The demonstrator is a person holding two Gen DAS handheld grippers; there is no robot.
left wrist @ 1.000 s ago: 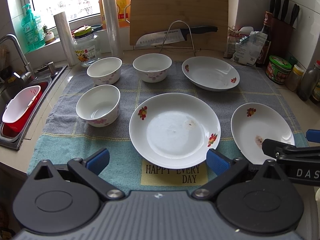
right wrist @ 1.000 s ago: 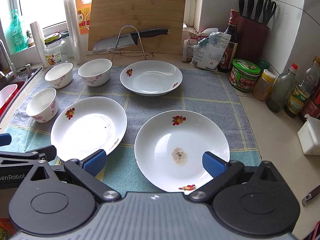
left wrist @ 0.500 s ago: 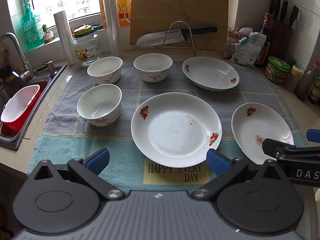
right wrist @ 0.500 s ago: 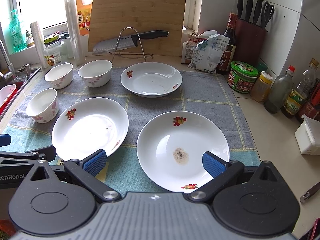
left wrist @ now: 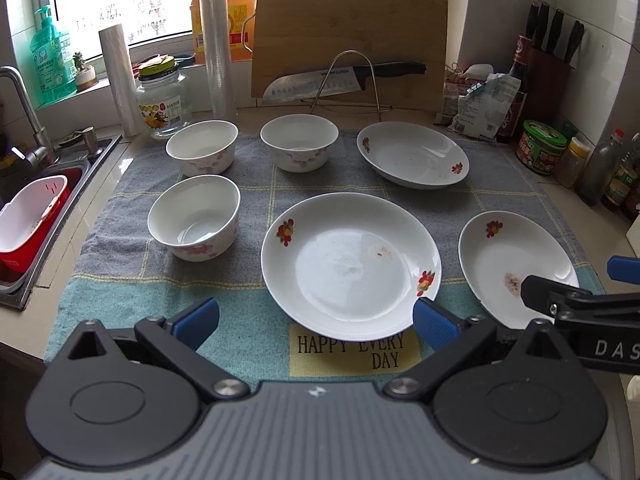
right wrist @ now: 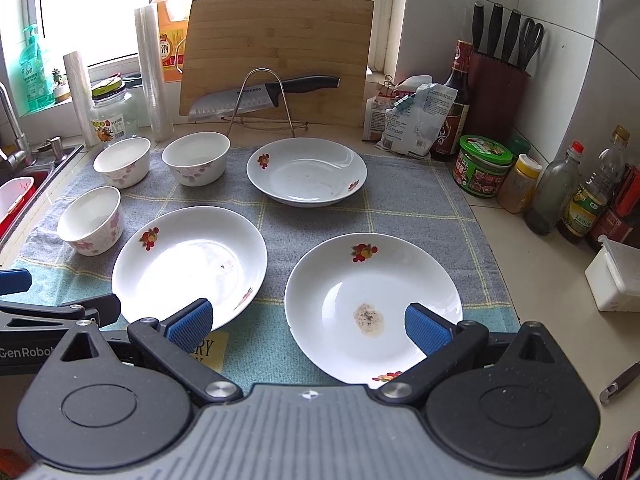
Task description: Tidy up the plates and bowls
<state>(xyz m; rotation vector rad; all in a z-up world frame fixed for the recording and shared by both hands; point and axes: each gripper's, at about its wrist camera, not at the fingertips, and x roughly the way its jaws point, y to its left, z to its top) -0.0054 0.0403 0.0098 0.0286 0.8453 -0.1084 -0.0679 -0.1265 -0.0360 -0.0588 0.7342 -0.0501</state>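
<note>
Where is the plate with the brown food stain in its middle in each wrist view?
Left wrist view: the stained plate is at the right edge, partly hidden behind the right gripper.
Right wrist view: the stained plate is at centre bottom, straight ahead of the open right gripper.
Shared landmark: the kitchen knife on the wire rack, against the bamboo cutting board.

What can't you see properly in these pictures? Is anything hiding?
- Near edge of the stained plate: right wrist view, hidden behind the right tongs.
- Mat writing: right wrist view, mostly covered by the right tongs' body.
- Same stained plate: left wrist view, its near right rim is hidden by the other tool.
- Jar label: left wrist view, print too small to read.
</note>
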